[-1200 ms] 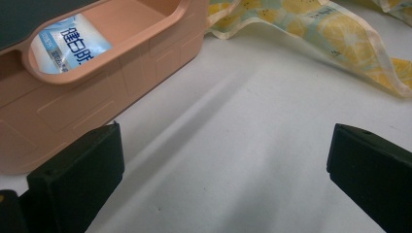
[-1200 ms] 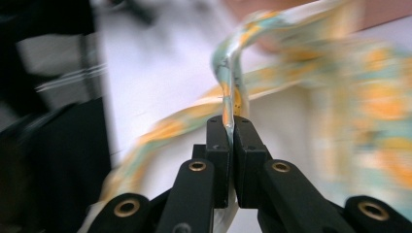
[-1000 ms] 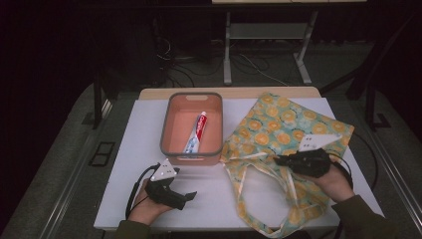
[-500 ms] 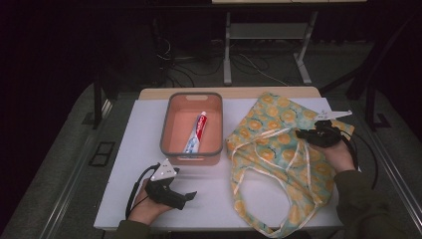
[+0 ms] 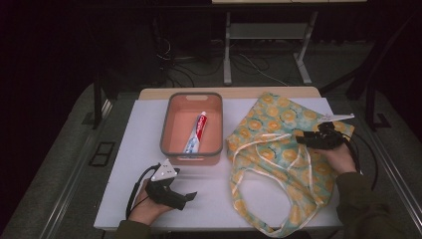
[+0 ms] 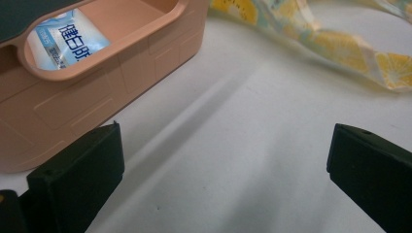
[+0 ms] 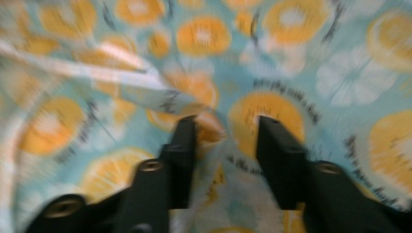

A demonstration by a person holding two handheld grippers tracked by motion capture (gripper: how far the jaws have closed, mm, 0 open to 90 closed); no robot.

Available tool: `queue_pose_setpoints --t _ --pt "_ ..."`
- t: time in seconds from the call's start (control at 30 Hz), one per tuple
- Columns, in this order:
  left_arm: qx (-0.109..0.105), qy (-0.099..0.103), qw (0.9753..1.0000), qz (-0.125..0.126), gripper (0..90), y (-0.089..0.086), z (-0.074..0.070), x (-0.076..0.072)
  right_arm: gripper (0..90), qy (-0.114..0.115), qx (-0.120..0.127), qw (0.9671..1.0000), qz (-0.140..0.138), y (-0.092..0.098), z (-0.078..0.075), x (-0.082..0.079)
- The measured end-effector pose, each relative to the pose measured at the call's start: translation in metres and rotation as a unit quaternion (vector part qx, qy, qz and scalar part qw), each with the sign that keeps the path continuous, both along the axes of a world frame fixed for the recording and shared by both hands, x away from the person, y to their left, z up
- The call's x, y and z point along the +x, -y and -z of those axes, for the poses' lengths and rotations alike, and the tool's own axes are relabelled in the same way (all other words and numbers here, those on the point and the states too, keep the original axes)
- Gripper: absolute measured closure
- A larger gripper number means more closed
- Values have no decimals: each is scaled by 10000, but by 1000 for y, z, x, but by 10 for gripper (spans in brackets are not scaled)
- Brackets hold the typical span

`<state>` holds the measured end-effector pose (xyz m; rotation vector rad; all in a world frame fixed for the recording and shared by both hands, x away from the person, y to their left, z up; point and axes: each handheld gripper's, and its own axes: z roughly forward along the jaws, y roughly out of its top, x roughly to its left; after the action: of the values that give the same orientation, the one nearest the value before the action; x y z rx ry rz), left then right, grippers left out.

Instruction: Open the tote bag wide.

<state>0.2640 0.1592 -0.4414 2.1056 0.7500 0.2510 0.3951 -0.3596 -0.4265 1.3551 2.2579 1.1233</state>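
A tote bag (image 5: 278, 129) printed with orange slices lies flat on the right half of the white table (image 5: 144, 129). My right gripper (image 5: 303, 140) sits on the bag's right part. In the right gripper view its jaws (image 7: 226, 141) pinch a raised fold of the bag's fabric (image 7: 291, 48). My left gripper (image 5: 191, 195) rests open on the table near the front edge, just ahead of a salmon-coloured bin (image 5: 191, 95). A toothpaste tube (image 5: 196, 132) lies inside the bin. In the left gripper view the open gripper (image 6: 226, 170) holds nothing, with the bin (image 6: 97, 97) at upper left.
The bag's long handles (image 5: 259, 199) loop toward the table's front edge, and one strap (image 6: 340, 48) crosses the upper right of the left gripper view. A cable trails from each gripper. Beyond the table are dark floor, cables and a desk frame (image 5: 268, 40).
My right gripper moved from the bag's lower middle up and to the right, drawing the fabric with it. The handles shifted. The left gripper stayed still.
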Motion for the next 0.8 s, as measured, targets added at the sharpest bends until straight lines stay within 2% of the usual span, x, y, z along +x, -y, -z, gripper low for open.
queue_pose_setpoints --t 0.03,0.1,0.13,0.17,0.23,0.27,0.3,0.33,0.37,0.4,0.43,0.47,0.5,0.53,0.6,0.63,0.67,0.7,0.77,0.8 --pt "-3 -2 10000 4 0 0 0 0 429 24 87 9999 -49 -1 -6 -3" --pt "0 -1 10000 6 0 0 0 0 399 158 90 9997 -139 -4 -18 -10" --pt "1 3 10000 9 0 0 0 0 399 158 90 9997 -139 -4 -18 -10" --pt "-4 6 10000 14 0 0 0 0 384 216 95 9994 -238 -7 -28 -18" --pt "-5 6 10000 13 0 0 0 0 381 328 37 9991 -281 -9 -38 -26" --pt "-12 6 10000 15 0 0 0 0 381 328 37 9991 -281 -9 -38 -26" --pt "-15 7 10000 16 0 0 0 0 384 375 154 9982 -433 -13 -46 -35" --pt "-5 6 10000 15 0 0 0 0 384 375 154 9982 -433 -13 -46 -35" --pt "-7 2 10000 12 0 0 0 0 388 387 200 9976 -547 -16 -49 -40" --pt "-8 3 10000 12 0 0 0 0 410 356 179 9959 -816 -25 -52 -50" --pt "-8 4 10000 13 0 0 0 0 410 356 179 9959 -816 -25 -52 -50" --pt "-8 2 10000 9 0 0 0 0 435 379 162 9947 -945 -30 -52 -55" --pt "-7 -1 10000 10 0 0 0 0 474 357 167 9934 -1073 -34 -51 -61" --pt "-5 2 10000 11 0 0 0 0 552 287 167 9908 -1315 -44 -48 -71" --pt "-12 4 10000 15 0 0 -1 0 584 241 171 9895 -1413 -49 -45 -75" --pt "-10 9 10000 18 0 0 -1 -1 651 210 59 9870 -1591 -59 -39 -84" --pt "-10 1 10000 17 0 0 0 -1 651 210 59 9870 -1591 -59 -39 -84" --pt "-5 1 10000 17 0 0 -1 -1 669 183 10 9857 -1673 -64 -36 -88" --pt "-6 -2 10000 17 0 0 0 -1 682 129 -260 9808 -1931 -79 -25 -96" --pt "-2 -7 10000 19 0 1 0 -1 682 129 -260 9808 -1931 -79 -25 -96"
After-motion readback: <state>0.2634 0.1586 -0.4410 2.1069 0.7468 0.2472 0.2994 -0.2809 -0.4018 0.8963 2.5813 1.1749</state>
